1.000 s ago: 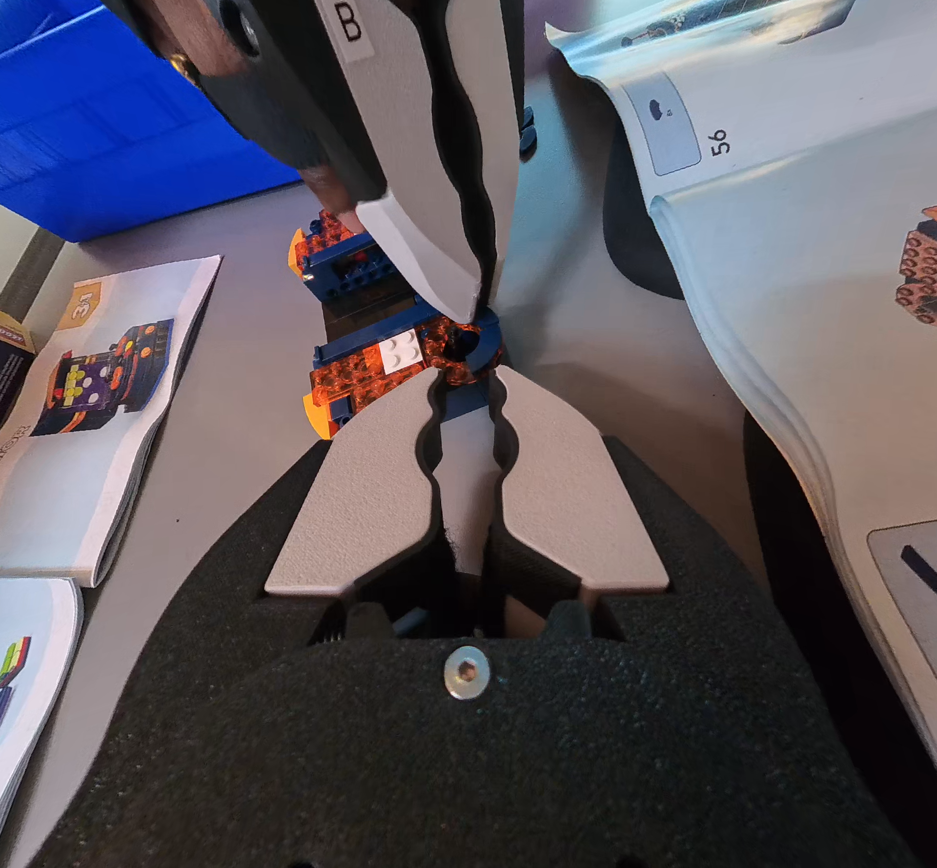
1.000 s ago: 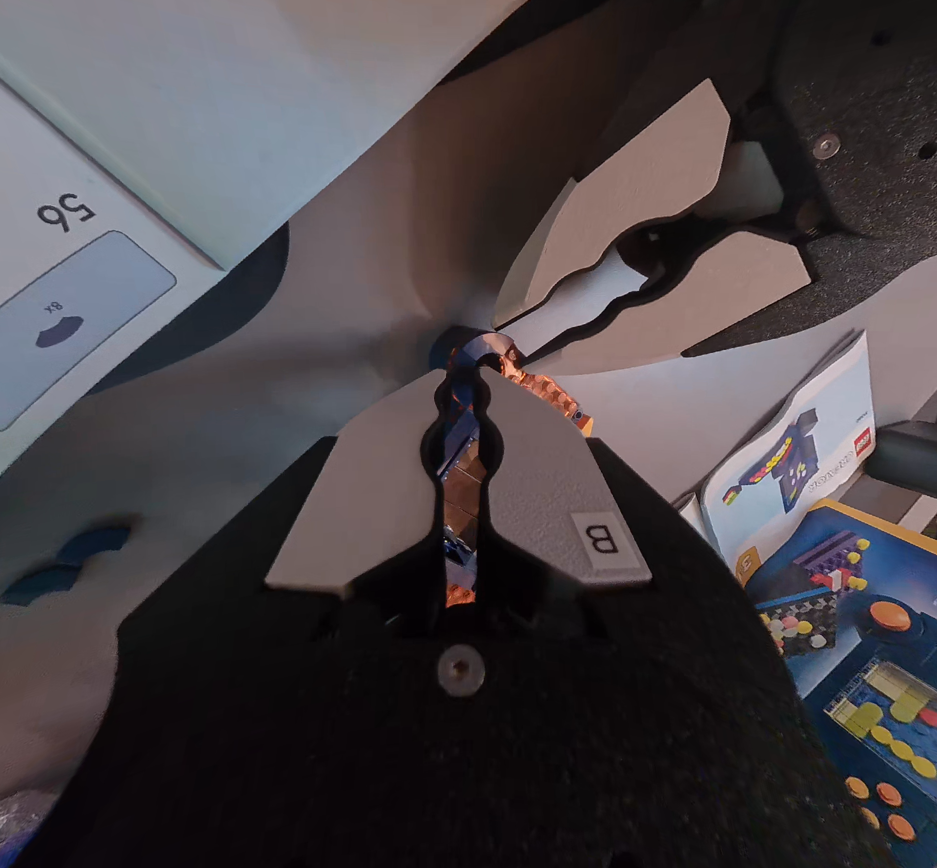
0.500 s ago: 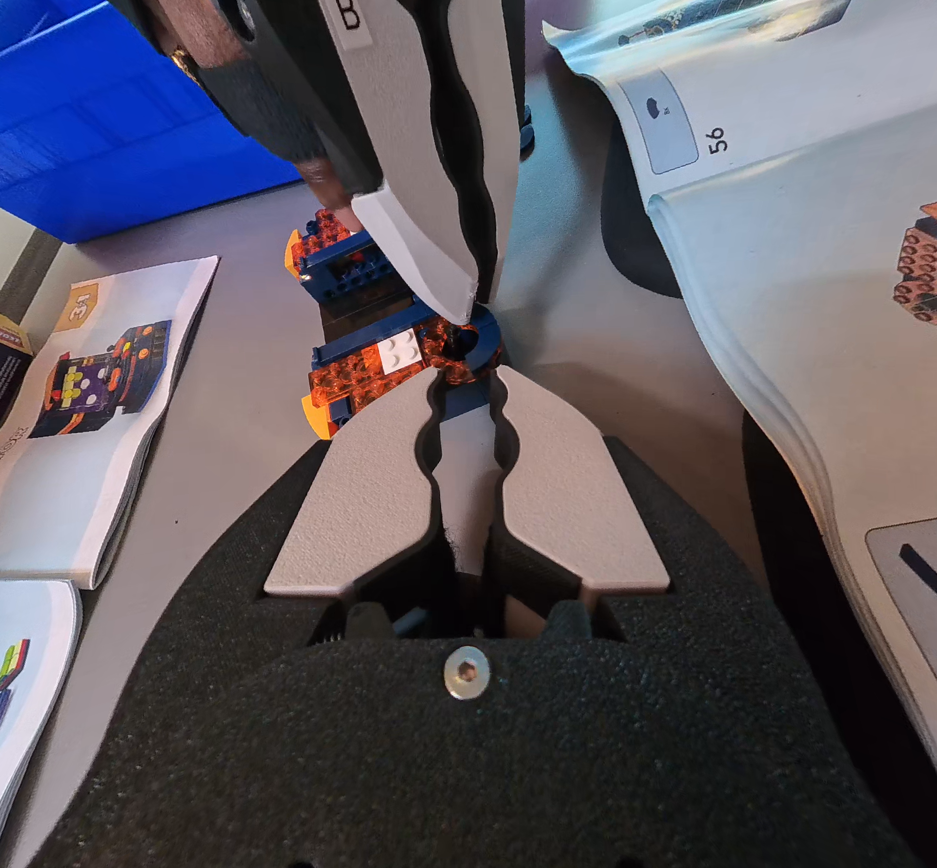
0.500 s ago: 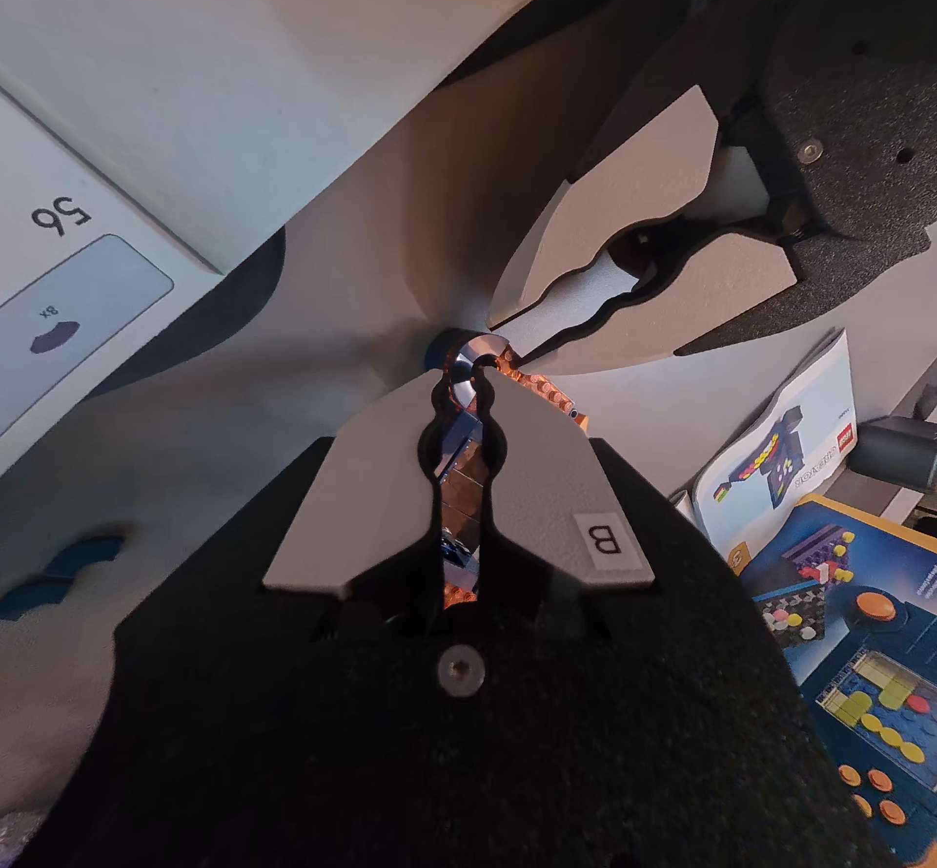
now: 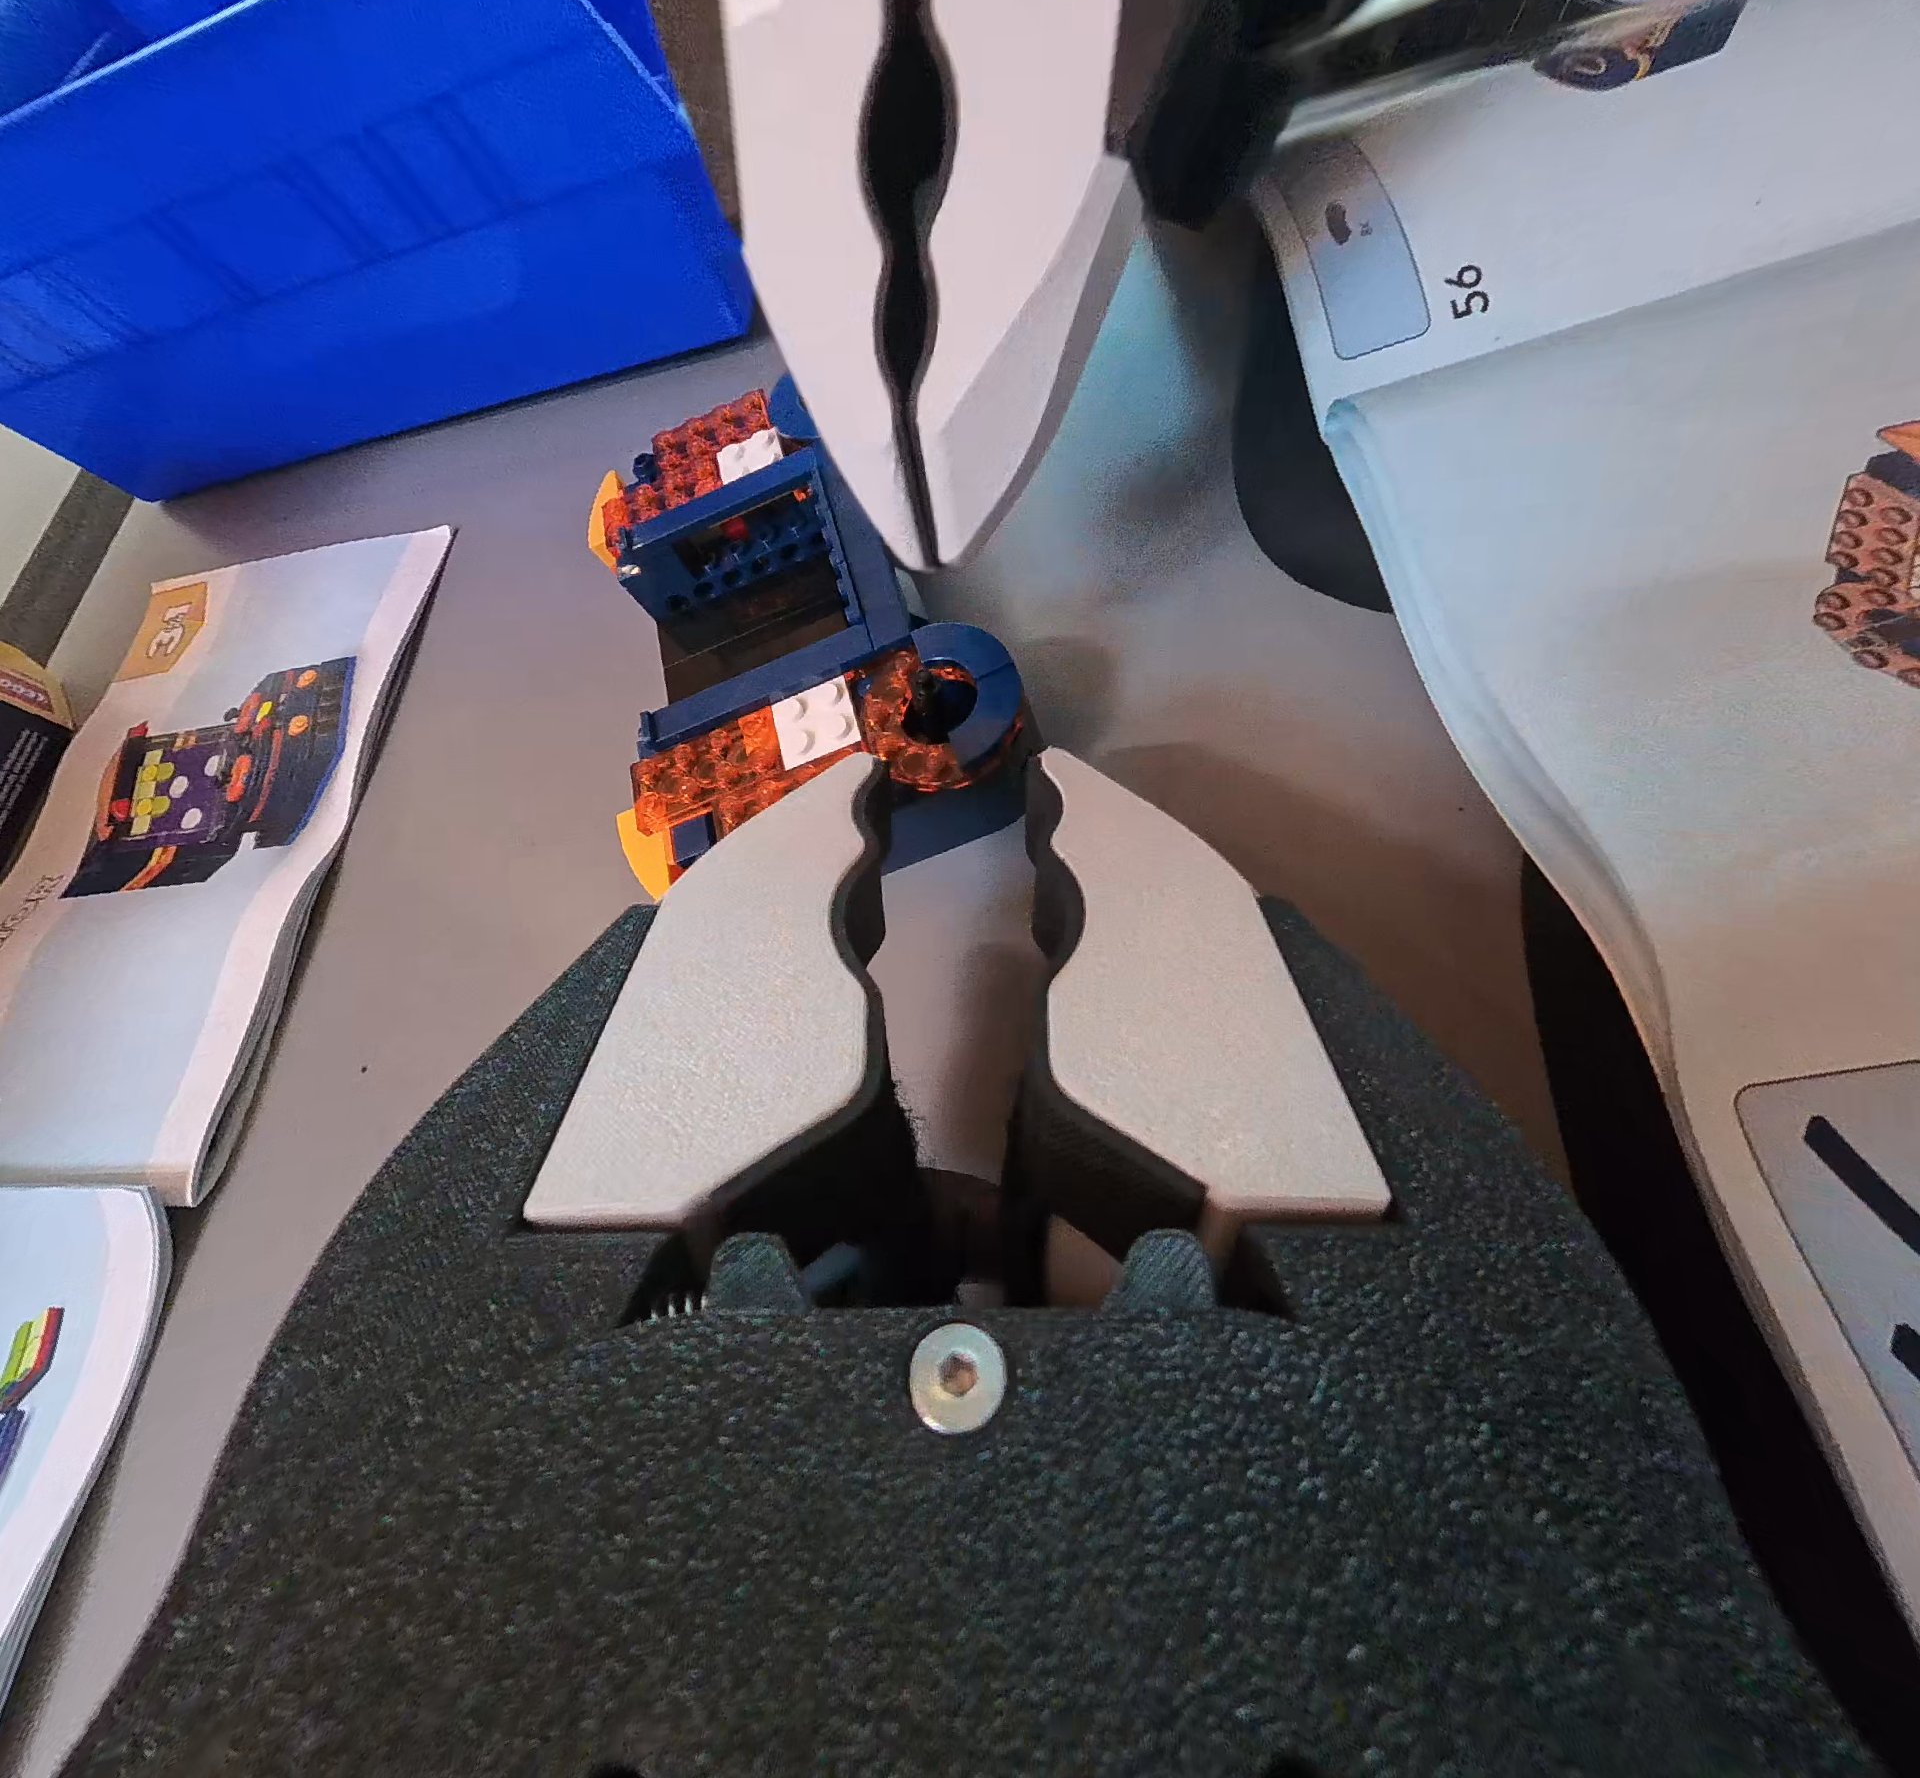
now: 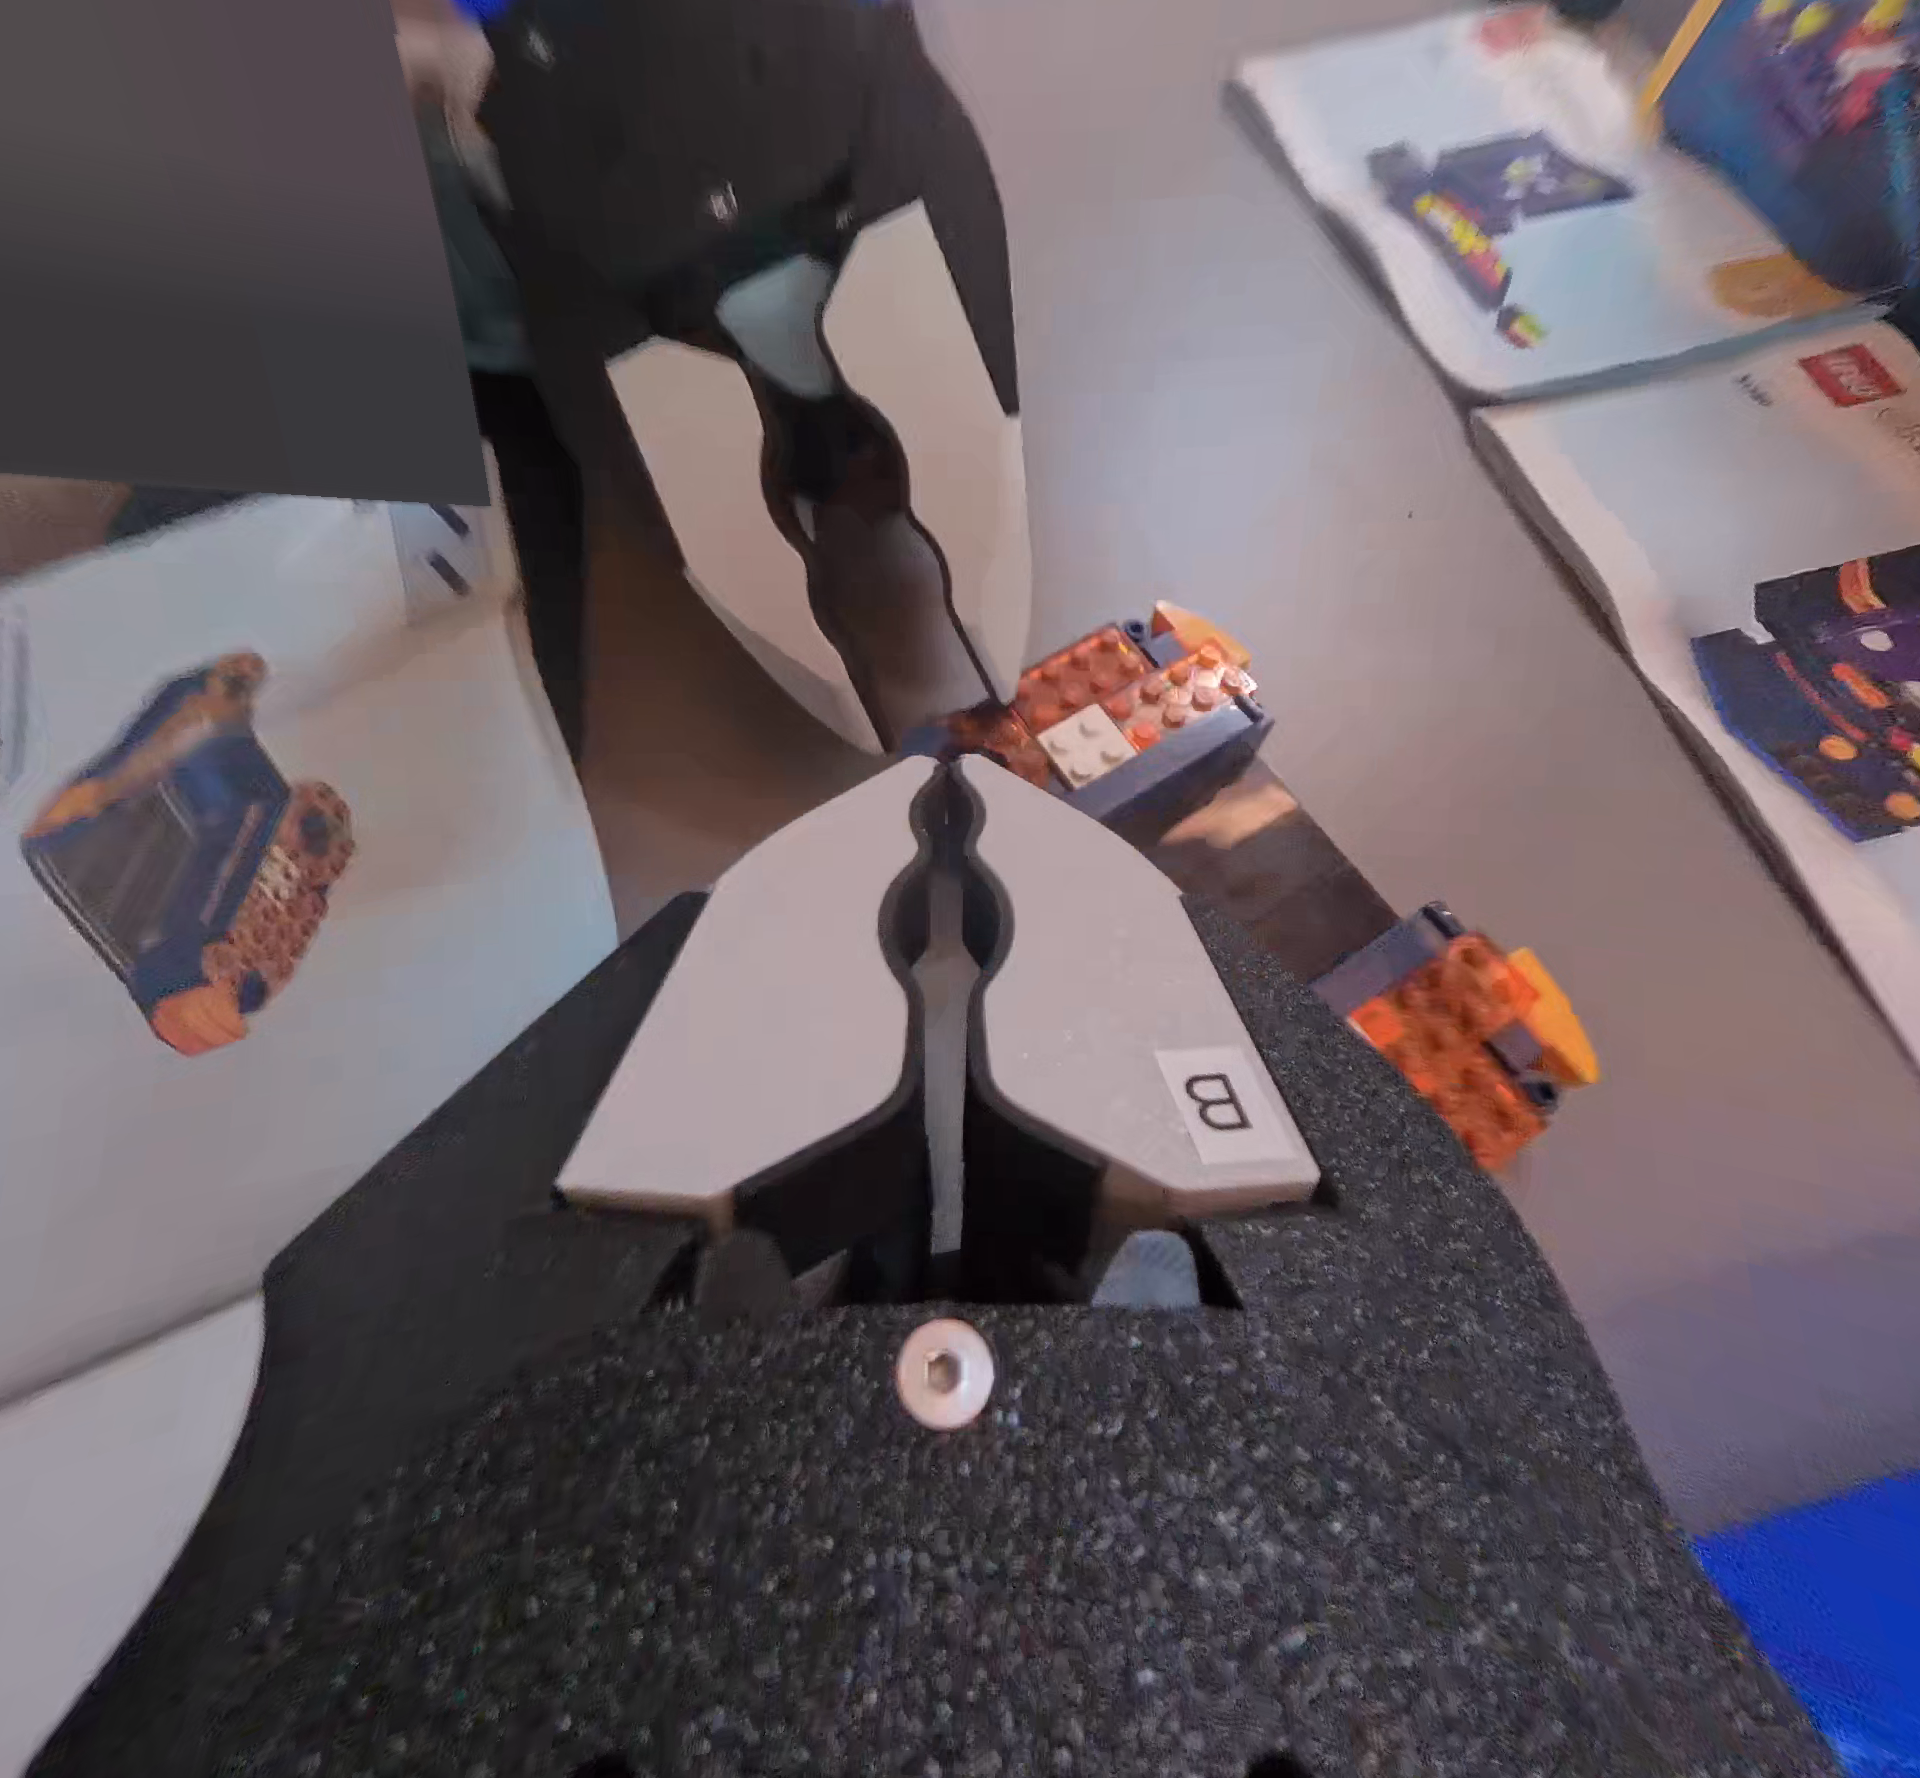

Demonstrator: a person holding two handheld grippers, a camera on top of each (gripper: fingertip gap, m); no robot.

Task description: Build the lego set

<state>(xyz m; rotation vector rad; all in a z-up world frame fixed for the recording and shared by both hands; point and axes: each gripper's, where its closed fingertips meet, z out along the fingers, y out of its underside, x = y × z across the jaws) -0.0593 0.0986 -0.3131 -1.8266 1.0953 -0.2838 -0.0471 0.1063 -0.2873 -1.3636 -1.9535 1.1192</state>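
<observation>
Lego build [image 5: 800, 679] sits on the table between both grippers. Your left gripper [image 5: 951, 772] is parted, straddling the round blue end; your right gripper [image 6: 951, 772] is pinched together, empty. Light, rigid, snaps apart easily — grip the blue frame, not the orange plates.

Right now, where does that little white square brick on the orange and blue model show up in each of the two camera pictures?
Left wrist view: the white brick sits just above centre, on the near orange strip of the lego model, beyond the left tool.
Right wrist view: the white brick sits right of centre, just past the right tool.
Shared landmark: the open instruction booklet, also at the left here.
</observation>
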